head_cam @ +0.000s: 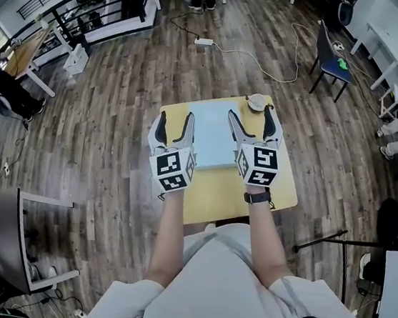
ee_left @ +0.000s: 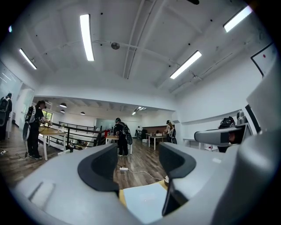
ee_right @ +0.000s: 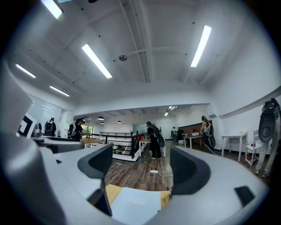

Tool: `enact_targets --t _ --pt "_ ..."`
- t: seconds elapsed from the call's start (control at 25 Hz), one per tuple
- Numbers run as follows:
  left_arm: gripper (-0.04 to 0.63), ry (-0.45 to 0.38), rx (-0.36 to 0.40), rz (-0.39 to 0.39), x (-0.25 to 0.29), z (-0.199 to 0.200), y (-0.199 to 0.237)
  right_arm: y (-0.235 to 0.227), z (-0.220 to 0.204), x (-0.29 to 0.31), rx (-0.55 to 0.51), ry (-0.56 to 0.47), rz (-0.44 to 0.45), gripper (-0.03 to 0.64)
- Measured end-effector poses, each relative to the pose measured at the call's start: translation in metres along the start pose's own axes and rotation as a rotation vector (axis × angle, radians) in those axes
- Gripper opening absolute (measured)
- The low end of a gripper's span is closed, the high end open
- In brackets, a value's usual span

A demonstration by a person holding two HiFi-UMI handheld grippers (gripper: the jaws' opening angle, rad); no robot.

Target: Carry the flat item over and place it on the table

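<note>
While both tools hang above it, the yellow table (head_cam: 281, 193) carries the task's thing. The pale flat item (head_cam: 212, 138) lies flat on the table's far half, about midway between the left and right edges. Its far side runs close along the table's far edge.

Long axis: seems to run from the far edge toward the near edge, though the slab is close to square from the head view.

Left hand-held gripper (head_cam: 175, 121): jaws wide apart, nothing between them, only floor and table beyond. It sits over the item's left edge. Right hand-held gripper (head_cam: 251, 118): jaws also wide, empty, over the item's right edge.

Key relation: the item lies below and between the two, straight ahead of the person. Neither hand is clearly nearer, and each flanks one long side. Judgement: any pickup calls for both to drop and close inward on opposite edges.

A small round object (head_cam: 256, 102) sits at the far edge, toward the far right corner, just beyond the right jaws. Likely one to avoid.
</note>
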State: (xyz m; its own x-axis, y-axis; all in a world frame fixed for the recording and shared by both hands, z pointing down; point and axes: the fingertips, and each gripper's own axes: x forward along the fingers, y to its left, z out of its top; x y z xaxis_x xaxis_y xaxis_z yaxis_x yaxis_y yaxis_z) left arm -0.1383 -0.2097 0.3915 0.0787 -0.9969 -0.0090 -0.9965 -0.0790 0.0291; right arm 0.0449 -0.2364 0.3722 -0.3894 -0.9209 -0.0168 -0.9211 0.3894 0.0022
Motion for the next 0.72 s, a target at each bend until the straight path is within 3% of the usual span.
enact_targets --t 0.44,0.48,0.52,0.56,0.6,0.72 --pt "0.288 -0.001 -0.014 0.002 -0.001 -0.003 0.005 0.010 0.000 0.002 -0.024 -0.004 0.001 0.416" --pt "0.288 -0.002 -0.016 0.003 -0.001 -0.002 0.006 0.012 0.003 0.001 -0.023 -0.014 -0.002 0.393" --pt "0.288 -0.003 -0.018 0.004 -0.002 -0.001 0.007 0.013 0.006 0.000 -0.025 -0.028 -0.007 0.328" --pt "0.287 -0.004 -0.020 0.006 -0.003 -0.001 0.008 0.014 0.009 -0.002 -0.032 -0.043 -0.013 0.188" --pt "0.287 -0.006 -0.022 0.008 -0.003 0.000 0.009 0.015 0.011 -0.004 -0.043 -0.053 -0.015 0.148" --pt "0.287 -0.010 -0.023 0.010 -0.004 0.000 0.010 0.020 0.011 -0.003 -0.069 -0.051 -0.010 0.150"
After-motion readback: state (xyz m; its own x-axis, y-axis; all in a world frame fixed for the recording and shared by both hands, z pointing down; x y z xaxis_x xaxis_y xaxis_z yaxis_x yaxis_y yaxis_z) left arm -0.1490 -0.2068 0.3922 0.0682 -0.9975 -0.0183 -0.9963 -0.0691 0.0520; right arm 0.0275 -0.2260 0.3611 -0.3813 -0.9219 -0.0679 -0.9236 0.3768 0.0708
